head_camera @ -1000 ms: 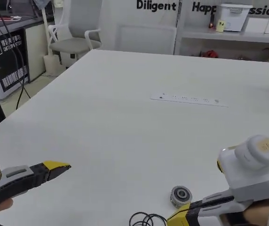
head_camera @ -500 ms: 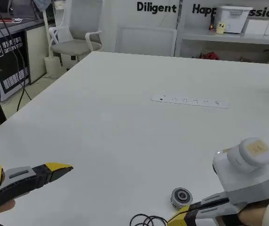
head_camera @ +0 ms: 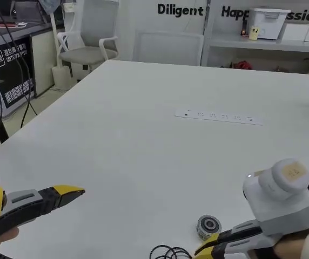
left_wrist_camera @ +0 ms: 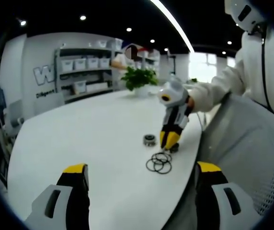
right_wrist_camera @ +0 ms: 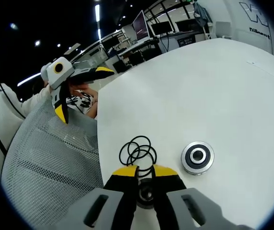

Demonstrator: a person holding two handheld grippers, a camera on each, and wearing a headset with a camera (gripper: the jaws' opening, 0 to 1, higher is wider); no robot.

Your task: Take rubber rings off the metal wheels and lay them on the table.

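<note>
My right gripper [right_wrist_camera: 145,171] is nearly shut, and a dark metal wheel [right_wrist_camera: 145,192] sits pinched between its yellow-tipped jaws, low at the table's near edge [head_camera: 206,249]. A second metal wheel [head_camera: 208,225] [right_wrist_camera: 197,157] lies flat just beyond it. Several loose black rubber rings [right_wrist_camera: 138,152] [head_camera: 168,252] [left_wrist_camera: 159,163] overlap in a small heap beside the jaws. My left gripper [left_wrist_camera: 142,170] stands wide open with nothing in it, off to the left [head_camera: 73,191], well apart from the wheels. In the left gripper view, the right gripper [left_wrist_camera: 169,140] points down at the table next to the free wheel [left_wrist_camera: 150,140].
The white table [head_camera: 143,140] has a flush power strip [head_camera: 217,115] in its middle. A grey office chair [head_camera: 87,43] stands past the far left corner, and shelves with a storage box [head_camera: 270,19] are at the back. A mesh chair back [right_wrist_camera: 46,158] is near the table edge.
The right gripper has sunk a little lower toward the near edge. The left gripper, the free wheel and the rings have stayed put; the view has shifted slightly.
</note>
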